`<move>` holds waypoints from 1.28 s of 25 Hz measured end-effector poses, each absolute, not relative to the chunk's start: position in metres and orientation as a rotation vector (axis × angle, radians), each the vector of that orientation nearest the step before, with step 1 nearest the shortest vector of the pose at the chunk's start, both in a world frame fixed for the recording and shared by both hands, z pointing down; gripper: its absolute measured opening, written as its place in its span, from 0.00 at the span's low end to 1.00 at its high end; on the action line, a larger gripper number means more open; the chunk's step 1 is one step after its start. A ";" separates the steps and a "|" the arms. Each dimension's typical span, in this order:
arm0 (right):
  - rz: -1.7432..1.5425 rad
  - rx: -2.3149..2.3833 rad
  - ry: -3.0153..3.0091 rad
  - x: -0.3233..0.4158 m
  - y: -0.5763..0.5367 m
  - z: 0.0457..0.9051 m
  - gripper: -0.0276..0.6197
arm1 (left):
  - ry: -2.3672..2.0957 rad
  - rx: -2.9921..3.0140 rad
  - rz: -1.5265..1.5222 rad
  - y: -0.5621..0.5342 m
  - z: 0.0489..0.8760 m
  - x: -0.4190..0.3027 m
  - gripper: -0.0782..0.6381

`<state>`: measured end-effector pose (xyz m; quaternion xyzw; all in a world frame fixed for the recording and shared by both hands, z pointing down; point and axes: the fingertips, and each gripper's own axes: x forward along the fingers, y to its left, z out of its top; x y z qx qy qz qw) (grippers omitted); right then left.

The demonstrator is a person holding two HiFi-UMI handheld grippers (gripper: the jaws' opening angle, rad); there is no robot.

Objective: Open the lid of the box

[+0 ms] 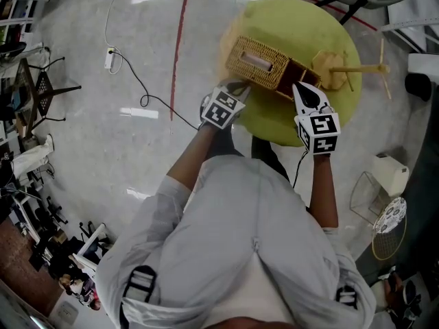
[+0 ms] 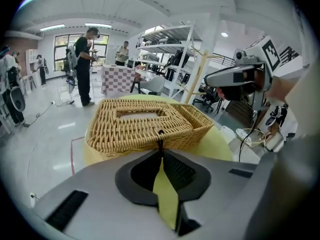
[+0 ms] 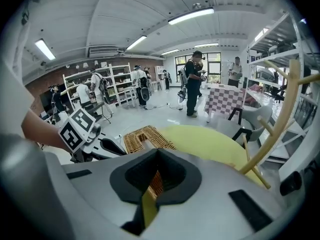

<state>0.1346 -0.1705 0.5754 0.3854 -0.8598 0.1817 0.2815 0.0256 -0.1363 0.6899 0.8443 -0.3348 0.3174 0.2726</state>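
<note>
A wicker box (image 1: 257, 62) with a slotted wicker lid (image 2: 140, 116) stands on a round yellow table (image 1: 302, 26). At the box's near left side, my left gripper (image 1: 236, 86) has its jaws drawn together on a small black loop (image 2: 160, 134) at the lid's front edge. The lid lies flat on the box. My right gripper (image 1: 302, 88) is at the box's near right end, by its open compartment. In the right gripper view its jaws (image 3: 157, 156) are nearly together, and a strip of the box's wicker rim (image 3: 154, 183) fills the slit between them.
A wooden rack (image 1: 357, 68) stands on the table to the right of the box, close to my right gripper. On the floor lie a cable (image 1: 137, 81) and a red tape line (image 1: 180, 40). A wire basket (image 1: 370, 197) sits at right. People and shelves stand behind.
</note>
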 end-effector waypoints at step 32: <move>0.520 1.342 -2.267 0.154 -0.209 0.532 0.08 | -0.895 2.646 0.674 -0.241 0.543 0.049 0.18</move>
